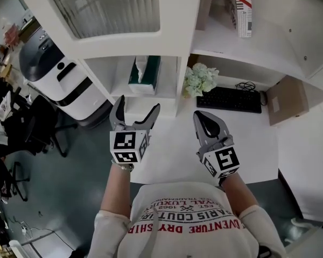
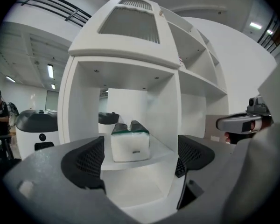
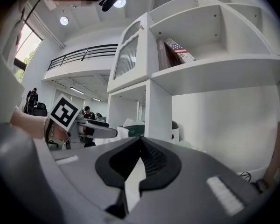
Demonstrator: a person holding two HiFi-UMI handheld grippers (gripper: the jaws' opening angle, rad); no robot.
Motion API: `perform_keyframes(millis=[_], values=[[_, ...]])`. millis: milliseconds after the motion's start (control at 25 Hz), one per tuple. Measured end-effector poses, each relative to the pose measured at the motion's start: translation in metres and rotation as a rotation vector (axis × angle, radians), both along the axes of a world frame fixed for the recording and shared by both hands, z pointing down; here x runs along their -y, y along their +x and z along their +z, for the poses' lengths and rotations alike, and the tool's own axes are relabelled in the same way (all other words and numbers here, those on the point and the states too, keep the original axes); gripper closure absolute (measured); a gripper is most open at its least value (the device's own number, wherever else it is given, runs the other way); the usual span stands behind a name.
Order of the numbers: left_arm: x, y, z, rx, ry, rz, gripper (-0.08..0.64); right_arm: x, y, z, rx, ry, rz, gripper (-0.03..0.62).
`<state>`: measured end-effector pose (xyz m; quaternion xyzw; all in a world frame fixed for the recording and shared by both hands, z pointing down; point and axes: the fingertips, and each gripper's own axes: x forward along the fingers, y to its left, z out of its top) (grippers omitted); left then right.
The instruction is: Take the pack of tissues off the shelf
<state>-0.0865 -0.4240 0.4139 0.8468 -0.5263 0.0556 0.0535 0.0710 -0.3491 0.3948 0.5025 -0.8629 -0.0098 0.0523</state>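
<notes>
Pack of tissues [image 2: 129,143] upright on the open shelf [image 2: 161,149], far ahead, untouched. Best to go in level and centred, straddle the white body below the green top, and close only once both pads flank it. Left gripper [image 1: 135,110] wide open and empty, aimed at the pack, well short. Right gripper [image 1: 204,120] closed on nothing, level, off to the right.

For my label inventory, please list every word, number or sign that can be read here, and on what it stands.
"ADVENTURE DRY SHIR": red, upside down, on the person's white shirt.
"PARIS COUTURE": grey, upside down, same shirt, its ends creased.
Dark label on the white tissue pack with green top: too small to read.
Print on the flag-patterned book: blurred.
</notes>
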Motion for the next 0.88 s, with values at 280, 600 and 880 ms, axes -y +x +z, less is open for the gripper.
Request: perform_keyframes(millis=[280, 600, 880], values=[[0.059, 0.006, 0.013, 0.020, -0.035, -0.009, 0.002, 0.035, -0.007, 0.010, -0.002, -0.024, 0.015, 0.594], [0.099, 0.011, 0.019, 0.082, -0.065, -0.042, -0.017, 0.059, -0.007, 0.018, -0.003, -0.047, 0.027, 0.594], [0.108, 0.015, 0.040, 0.138, -0.075, -0.048, -0.012, 0.066, 0.001, 0.024, -0.009, -0.061, 0.040, 0.594]])
